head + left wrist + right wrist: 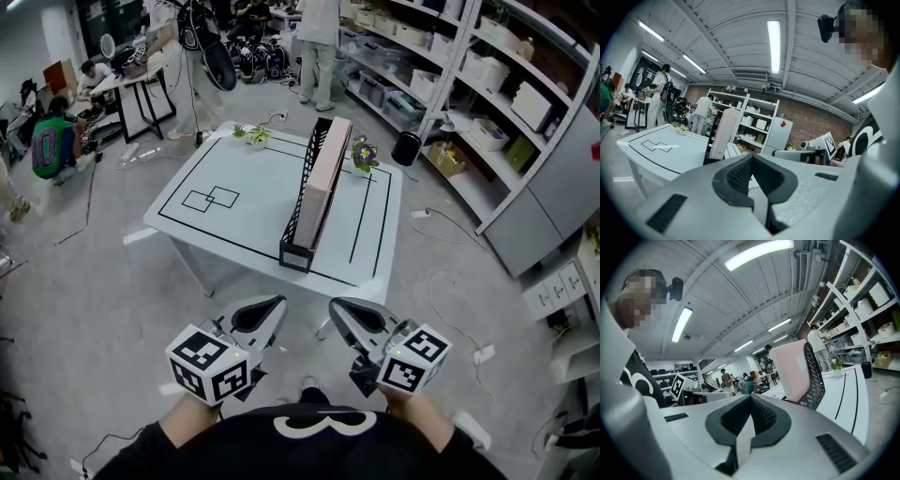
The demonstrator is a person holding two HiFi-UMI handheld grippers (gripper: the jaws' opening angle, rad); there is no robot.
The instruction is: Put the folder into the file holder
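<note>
Left gripper (262, 317) and right gripper (354, 319) hang side by side close to my chest, short of the near edge of the surface (234, 225). I see each one clenched, jaws pressed together with nothing between them. Well ahead of both, the pink folder (323, 178) stands upright inside the black mesh file holder (295, 255), which sits on the surface right of its middle. Neither gripper touches the folder or the file holder.
</note>
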